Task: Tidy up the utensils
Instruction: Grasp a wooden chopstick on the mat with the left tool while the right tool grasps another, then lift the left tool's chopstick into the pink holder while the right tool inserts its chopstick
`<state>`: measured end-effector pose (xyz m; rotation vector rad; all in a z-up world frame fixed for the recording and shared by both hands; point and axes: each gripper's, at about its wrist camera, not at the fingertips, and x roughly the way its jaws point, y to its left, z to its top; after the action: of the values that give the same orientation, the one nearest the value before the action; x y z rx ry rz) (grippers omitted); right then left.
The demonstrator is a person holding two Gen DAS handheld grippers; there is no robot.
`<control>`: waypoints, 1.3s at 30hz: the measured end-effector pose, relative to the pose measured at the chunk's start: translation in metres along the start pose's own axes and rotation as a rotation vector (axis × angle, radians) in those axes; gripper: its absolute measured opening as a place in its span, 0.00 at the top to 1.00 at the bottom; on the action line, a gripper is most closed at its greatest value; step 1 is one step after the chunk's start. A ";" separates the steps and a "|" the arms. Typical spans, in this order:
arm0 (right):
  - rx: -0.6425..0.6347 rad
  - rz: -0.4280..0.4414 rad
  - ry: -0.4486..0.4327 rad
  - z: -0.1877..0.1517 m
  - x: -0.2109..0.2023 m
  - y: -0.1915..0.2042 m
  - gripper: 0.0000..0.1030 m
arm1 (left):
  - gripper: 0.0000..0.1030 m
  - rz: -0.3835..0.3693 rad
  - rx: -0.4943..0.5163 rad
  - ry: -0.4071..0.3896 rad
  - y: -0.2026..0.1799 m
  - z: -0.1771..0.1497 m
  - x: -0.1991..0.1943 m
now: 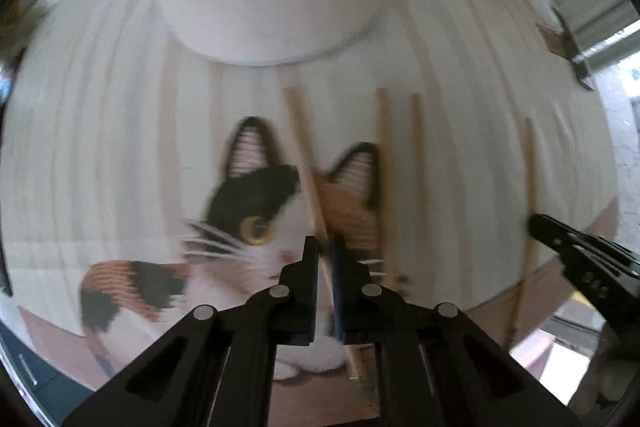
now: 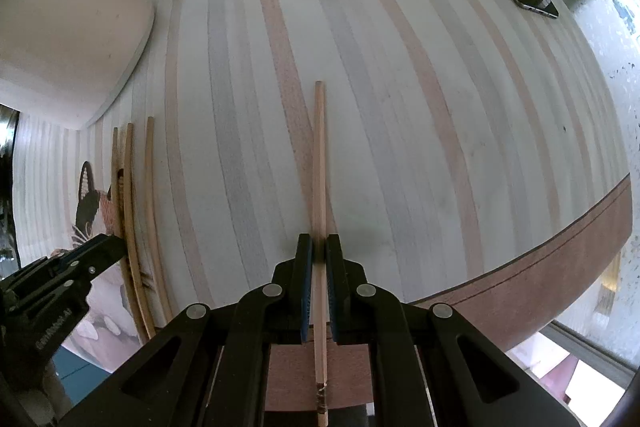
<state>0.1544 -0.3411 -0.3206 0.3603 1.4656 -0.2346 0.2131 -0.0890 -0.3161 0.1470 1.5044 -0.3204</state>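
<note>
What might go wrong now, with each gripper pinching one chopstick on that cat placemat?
1. The left gripper pinches its chopstick near one end, so the long free end could swing or slip out when lifted.
2. Two loose chopsticks lie right beside it and may get knocked askew.
3. The right gripper holds its chopstick flat on the striped placemat; lifting could drag the mat toward the table's edge.
</note>
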 end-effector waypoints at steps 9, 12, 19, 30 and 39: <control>-0.020 -0.010 0.002 -0.003 0.007 -0.002 0.93 | 0.96 0.044 -0.140 -0.002 0.056 -0.017 0.000; -0.045 -0.016 0.001 -0.005 0.007 0.005 0.93 | 0.96 0.025 -0.155 -0.002 0.066 -0.023 0.000; -0.140 -0.014 0.028 -0.010 0.011 0.038 0.93 | 0.92 0.016 -0.115 0.046 0.052 -0.022 0.013; -0.203 -0.051 0.047 -0.031 0.014 0.062 0.93 | 0.95 0.104 -0.074 0.005 -0.003 -0.014 0.016; -0.214 -0.033 0.062 -0.030 0.016 0.080 0.93 | 0.95 0.092 -0.076 0.018 0.046 -0.010 -0.007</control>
<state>0.1574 -0.2551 -0.3305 0.1713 1.5421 -0.0925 0.2175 -0.0416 -0.3140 0.1588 1.5204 -0.1887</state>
